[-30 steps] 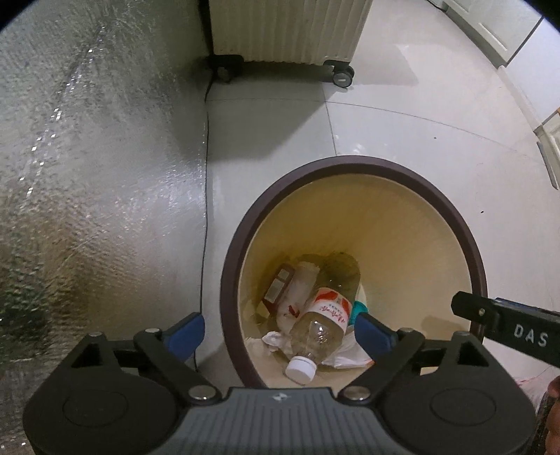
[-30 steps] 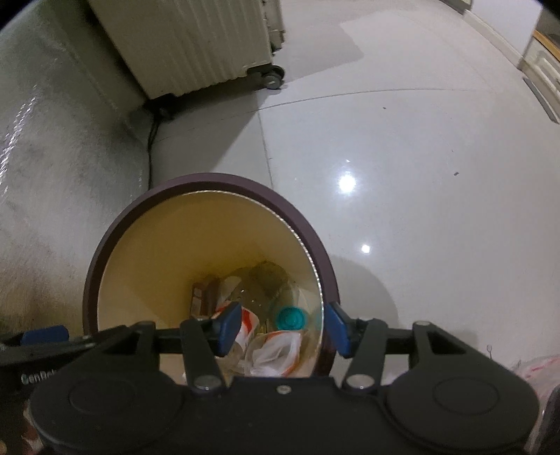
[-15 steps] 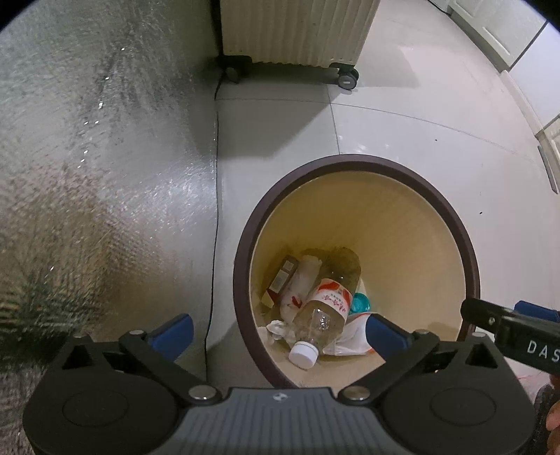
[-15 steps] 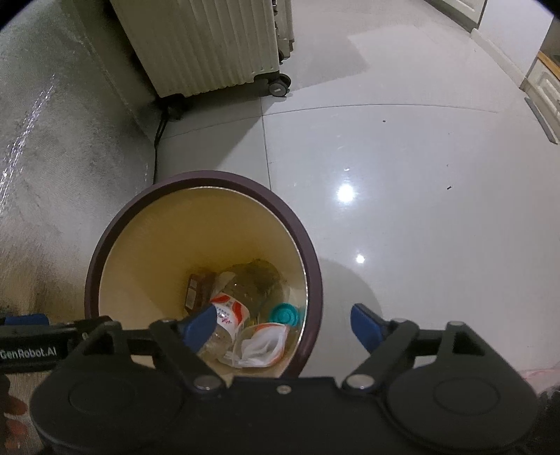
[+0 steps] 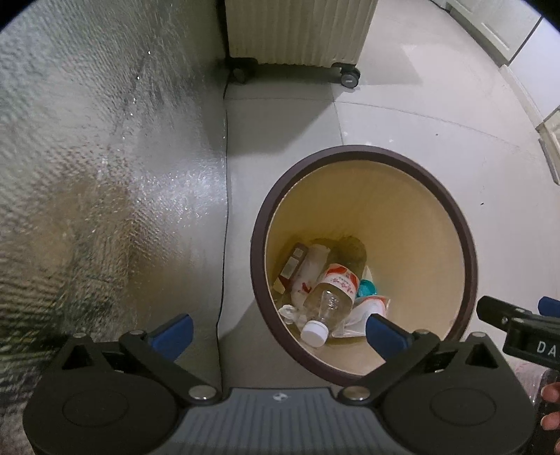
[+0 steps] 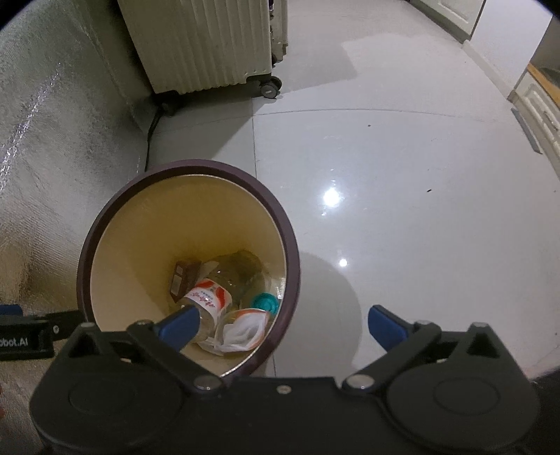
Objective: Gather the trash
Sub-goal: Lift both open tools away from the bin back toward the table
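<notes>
The floor (image 6: 402,168) spreads pale and glossy ahead of both tools, a ribbed heater (image 5: 297,31) on wheels far in front. Just below them stands the bin (image 5: 469,245), so anything let go would drop in. The left tool (image 5: 276,332) and right tool (image 6: 283,323) both gape wide, holding nothing. The trash lies at the bottom: a clear bottle (image 5: 330,297), wrappers, a teal lid (image 6: 266,302)
</notes>
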{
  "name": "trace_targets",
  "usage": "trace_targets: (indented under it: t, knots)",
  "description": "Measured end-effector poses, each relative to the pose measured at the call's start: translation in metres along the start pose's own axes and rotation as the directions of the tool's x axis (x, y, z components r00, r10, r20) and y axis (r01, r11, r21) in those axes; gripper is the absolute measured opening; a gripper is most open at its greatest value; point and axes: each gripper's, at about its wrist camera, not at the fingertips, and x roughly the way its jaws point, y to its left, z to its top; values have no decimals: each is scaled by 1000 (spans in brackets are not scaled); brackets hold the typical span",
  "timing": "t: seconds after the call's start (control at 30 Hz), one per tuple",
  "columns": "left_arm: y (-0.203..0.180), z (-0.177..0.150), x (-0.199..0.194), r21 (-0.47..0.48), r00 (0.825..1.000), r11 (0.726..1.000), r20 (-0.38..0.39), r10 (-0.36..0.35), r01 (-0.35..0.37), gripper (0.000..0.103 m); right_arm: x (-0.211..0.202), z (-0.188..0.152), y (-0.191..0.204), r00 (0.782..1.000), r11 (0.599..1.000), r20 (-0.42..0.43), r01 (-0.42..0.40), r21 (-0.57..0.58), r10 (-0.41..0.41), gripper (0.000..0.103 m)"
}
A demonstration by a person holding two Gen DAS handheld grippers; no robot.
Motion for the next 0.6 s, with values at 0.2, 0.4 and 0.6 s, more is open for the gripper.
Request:
trace_targets:
  t: [0.2,0.4,0.6]
  knots:
    - [2,-7,-28,-11,999,1000,44,-15,15,103,-28,0,2,999,1000,36,4,-7,-4,103]
    - [6,-18,-65,-16,995,999,99,-26,28,103,-63,-8,2,998,1000,66,14,-26,-13,103]
    - [-2,-37,-104,20,989,1000,147,-10,7,103,-108,-21,-11,994,1000,110,11,-9,-10,103]
